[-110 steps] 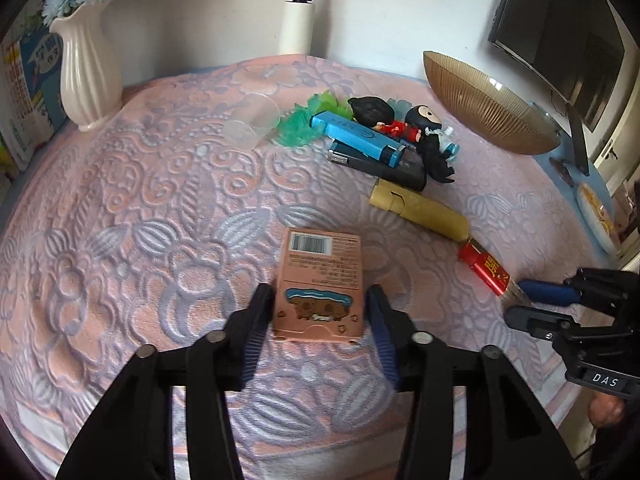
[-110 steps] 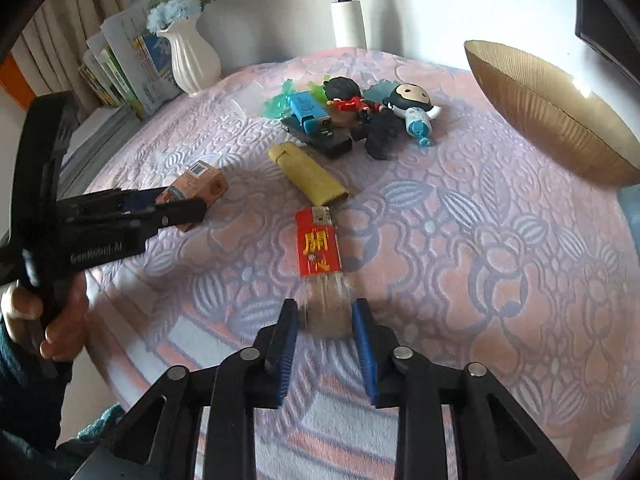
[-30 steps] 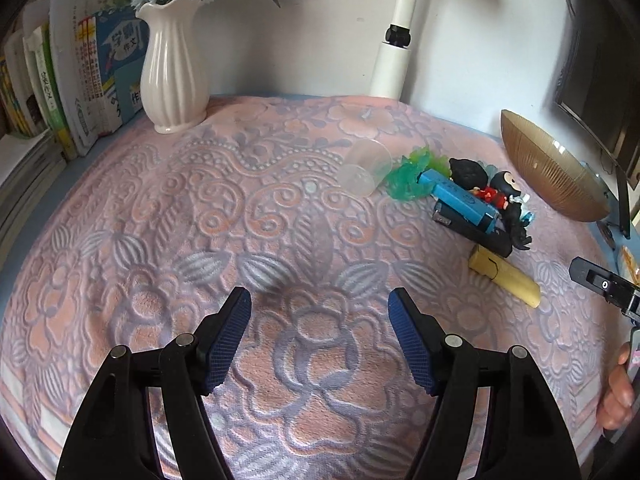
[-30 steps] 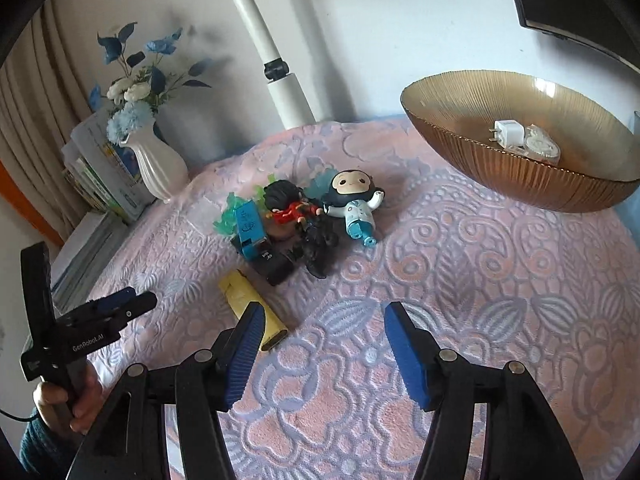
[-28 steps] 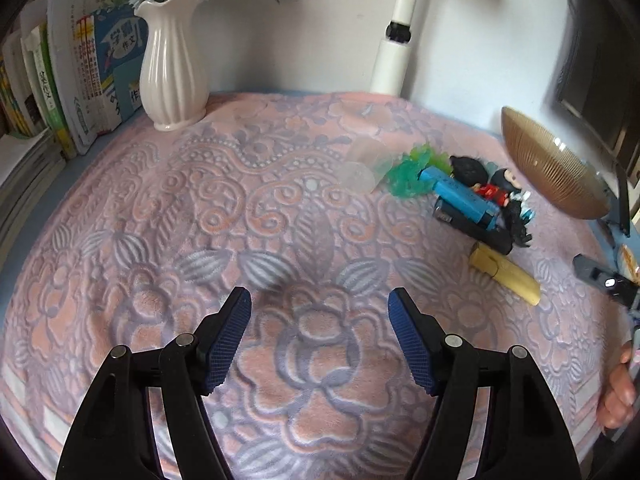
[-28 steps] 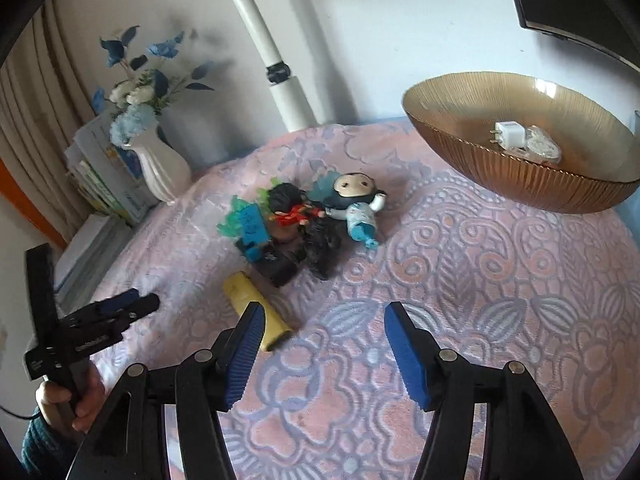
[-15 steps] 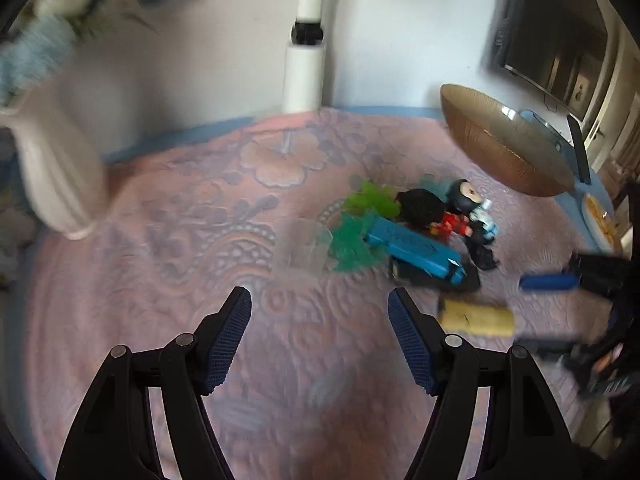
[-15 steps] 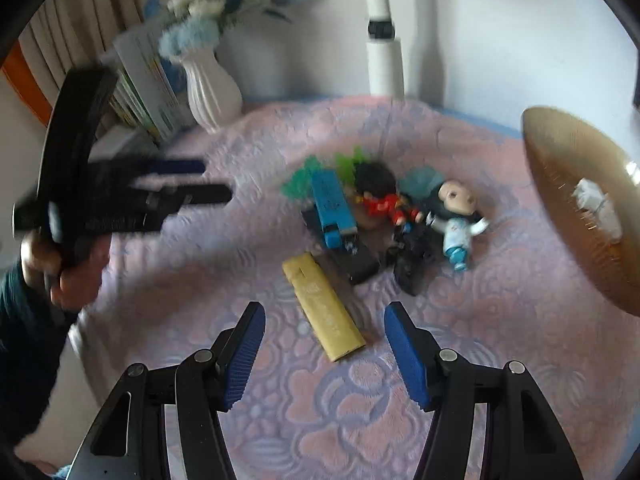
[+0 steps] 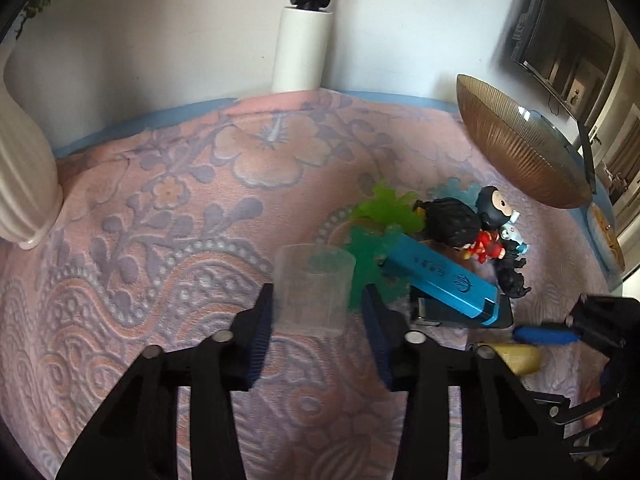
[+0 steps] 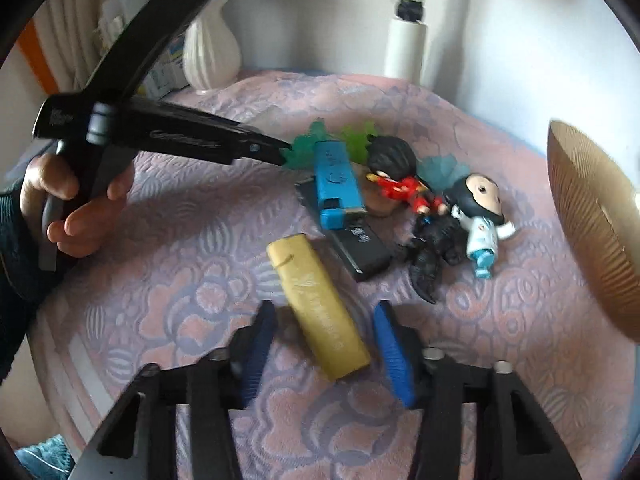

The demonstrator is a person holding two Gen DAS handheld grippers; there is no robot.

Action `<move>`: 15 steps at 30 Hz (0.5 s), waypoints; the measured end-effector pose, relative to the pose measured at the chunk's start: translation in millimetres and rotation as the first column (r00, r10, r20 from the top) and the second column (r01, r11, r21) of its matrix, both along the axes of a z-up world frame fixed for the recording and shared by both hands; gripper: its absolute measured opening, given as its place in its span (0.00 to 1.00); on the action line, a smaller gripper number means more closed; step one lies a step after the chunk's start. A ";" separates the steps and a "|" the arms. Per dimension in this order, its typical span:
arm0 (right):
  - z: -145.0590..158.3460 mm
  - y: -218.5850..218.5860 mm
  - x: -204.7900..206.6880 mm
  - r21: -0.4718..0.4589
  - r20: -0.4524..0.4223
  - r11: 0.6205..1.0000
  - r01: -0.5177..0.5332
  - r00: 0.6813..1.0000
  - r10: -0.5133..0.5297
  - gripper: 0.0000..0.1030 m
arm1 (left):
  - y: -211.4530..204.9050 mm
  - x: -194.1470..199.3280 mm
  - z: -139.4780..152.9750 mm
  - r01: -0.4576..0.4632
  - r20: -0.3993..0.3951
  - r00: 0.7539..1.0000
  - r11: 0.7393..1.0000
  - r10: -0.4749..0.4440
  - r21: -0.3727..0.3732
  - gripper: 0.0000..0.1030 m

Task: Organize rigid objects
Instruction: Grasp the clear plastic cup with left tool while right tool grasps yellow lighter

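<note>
My left gripper (image 9: 318, 304) is open around a clear plastic cup (image 9: 314, 288) that lies on the pink patterned cloth, one finger on each side with small gaps. My right gripper (image 10: 326, 328) is open astride a yellow lighter (image 10: 318, 308), which also shows in the left wrist view (image 9: 516, 358). Behind it lie a blue lighter (image 10: 338, 184) on a black lighter (image 10: 362, 248), green plastic leaves (image 9: 380, 220), a red-clothed figurine (image 10: 400, 176) and a white-and-black figurine (image 10: 480, 220).
A ribbed amber glass bowl (image 10: 592, 236) stands at the right, also seen in the left wrist view (image 9: 520, 148). A white vase (image 10: 210, 52) stands at the back left and a white lamp post (image 9: 302, 36) at the back. The person's left hand (image 10: 80, 204) holds the left gripper.
Both grippers have moved forward and down to the pile. The left fingers now flank the clear cup and the right fingers flank the yellow lighter. Earlier the box and red lighter left view.
</note>
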State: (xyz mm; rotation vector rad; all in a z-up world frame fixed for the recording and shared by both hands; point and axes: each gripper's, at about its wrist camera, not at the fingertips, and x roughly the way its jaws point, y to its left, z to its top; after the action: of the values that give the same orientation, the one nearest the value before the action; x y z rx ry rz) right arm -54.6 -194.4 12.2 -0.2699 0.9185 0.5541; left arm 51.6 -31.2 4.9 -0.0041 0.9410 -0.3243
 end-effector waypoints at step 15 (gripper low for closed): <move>11.6 -61.1 -50.3 -0.026 -0.027 0.986 0.167 0.986 -0.167 0.23 | -35.7 -109.0 4.2 0.057 -0.015 0.998 0.995 -0.058 -0.078 0.31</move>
State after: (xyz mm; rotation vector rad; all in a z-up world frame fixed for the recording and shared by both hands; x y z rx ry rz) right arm -104.8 -255.6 23.8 -0.2039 0.9665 0.3937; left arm -57.4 -66.9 9.2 -0.0510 0.9469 -0.4143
